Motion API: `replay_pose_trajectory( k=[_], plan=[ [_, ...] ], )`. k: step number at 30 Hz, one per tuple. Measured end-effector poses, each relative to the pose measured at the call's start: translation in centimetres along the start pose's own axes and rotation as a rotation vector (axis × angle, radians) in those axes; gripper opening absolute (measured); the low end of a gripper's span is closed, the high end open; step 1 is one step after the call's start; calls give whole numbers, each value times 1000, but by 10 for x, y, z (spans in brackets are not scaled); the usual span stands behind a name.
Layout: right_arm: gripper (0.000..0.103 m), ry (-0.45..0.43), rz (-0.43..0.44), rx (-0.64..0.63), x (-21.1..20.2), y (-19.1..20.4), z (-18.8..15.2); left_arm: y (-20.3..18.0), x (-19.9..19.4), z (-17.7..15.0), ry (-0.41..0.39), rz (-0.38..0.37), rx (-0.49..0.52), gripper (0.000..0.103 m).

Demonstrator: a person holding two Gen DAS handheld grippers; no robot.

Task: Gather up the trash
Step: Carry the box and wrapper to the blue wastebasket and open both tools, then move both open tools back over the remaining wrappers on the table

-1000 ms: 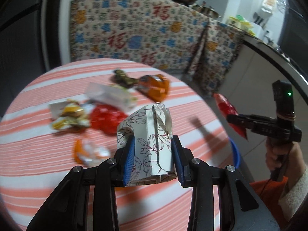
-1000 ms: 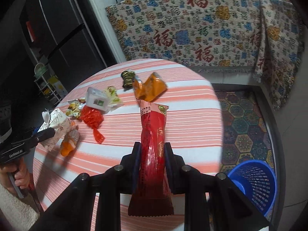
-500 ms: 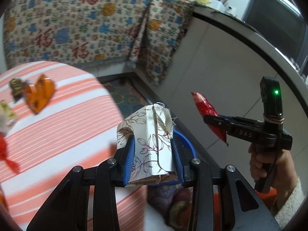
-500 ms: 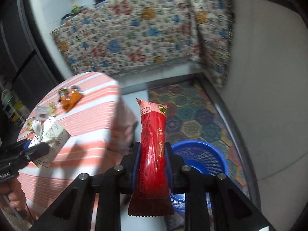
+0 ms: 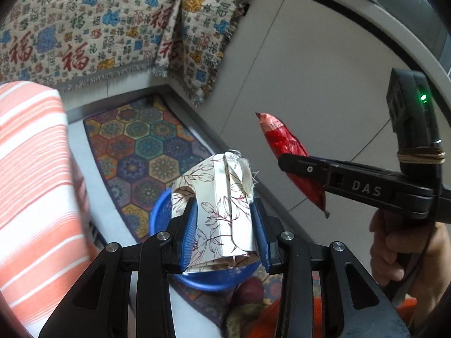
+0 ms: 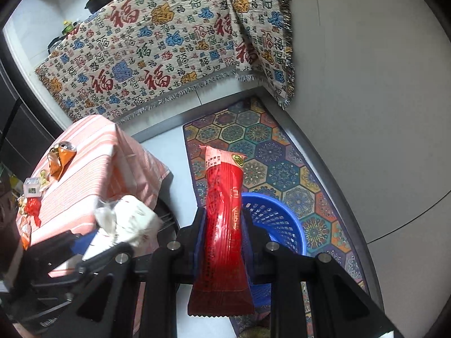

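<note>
- You are swinging both hands off the striped table (image 6: 84, 174) and over the floor. A second ago the table filled both views; now the patterned rug (image 5: 146, 146) and the blue basket (image 6: 279, 222) are under you. I think this means you are almost ready to drop the trash.
- The blue basket is sitting on the rug, near you and right of the table. In the left view it is peeking out right behind the box.
- Your left gripper (image 5: 224, 232) is squeezing the flowery paper box (image 5: 220, 202) between its blue pads (image 5: 189, 233). The box is standing up over the basket.
- Your right gripper (image 6: 222, 242) is pinching the long red wrapper (image 6: 224, 225) tight. The wrapper is hanging just left of the basket's rim.
- Only the right view is showing the trash left on the table: an orange wrapper (image 6: 59, 160), a small clear box (image 6: 31, 186) and red scraps (image 6: 32, 207), far left.
- Only the left view is showing your hand (image 5: 394, 250) on the right gripper's handle, and its green light (image 5: 422, 97).
</note>
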State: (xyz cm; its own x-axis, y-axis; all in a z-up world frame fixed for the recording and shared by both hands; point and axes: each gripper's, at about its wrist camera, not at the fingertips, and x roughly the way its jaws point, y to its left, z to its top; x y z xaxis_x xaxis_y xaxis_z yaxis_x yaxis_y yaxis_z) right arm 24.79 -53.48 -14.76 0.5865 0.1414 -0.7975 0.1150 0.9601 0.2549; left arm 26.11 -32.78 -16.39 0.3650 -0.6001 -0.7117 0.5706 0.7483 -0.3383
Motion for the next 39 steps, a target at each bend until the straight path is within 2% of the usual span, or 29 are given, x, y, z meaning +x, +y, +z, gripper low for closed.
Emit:
replay_pose_trajectory(
  k=[13, 14, 15, 16, 17, 18, 21, 26, 30, 36, 39],
  plan=[
    [27, 11, -9, 20, 9, -14, 3, -4, 36, -2, 19, -6, 26, 42],
    [27, 11, -9, 28, 10, -15, 3, -4, 40, -2, 20, -5, 29, 50],
    [30, 9, -16, 37, 10, -17, 4, -4, 43, -2, 21, -6, 32, 66],
    [39, 6, -19, 43, 10, -16, 5, -3, 45, -2, 16, -5, 31, 71],
    [43, -1, -20, 52, 10, -17, 6, -3, 46, -2, 5, -5, 30, 77],
    [47, -10, -22, 61, 8, -17, 7, -2, 47, 0, 0, -4, 29, 78],
    [47, -25, -18, 67, 5, -18, 9, 1, 46, 2, 1, 4, 15, 78],
    [47, -63, -31, 55, -4, -14, 11, 10, 19, 1, -30, 19, 1, 82],
    [48, -116, -54, 12, -14, -1, 14, 24, -22, -2, -63, 31, -16, 86],
    [54, -176, -55, -93, -24, 39, 16, 63, -90, -26, -87, 129, -33, 92],
    [54, -183, -30, -165, -22, 75, 12, 94, -114, -47, -65, 203, -66, 92]
  ],
)
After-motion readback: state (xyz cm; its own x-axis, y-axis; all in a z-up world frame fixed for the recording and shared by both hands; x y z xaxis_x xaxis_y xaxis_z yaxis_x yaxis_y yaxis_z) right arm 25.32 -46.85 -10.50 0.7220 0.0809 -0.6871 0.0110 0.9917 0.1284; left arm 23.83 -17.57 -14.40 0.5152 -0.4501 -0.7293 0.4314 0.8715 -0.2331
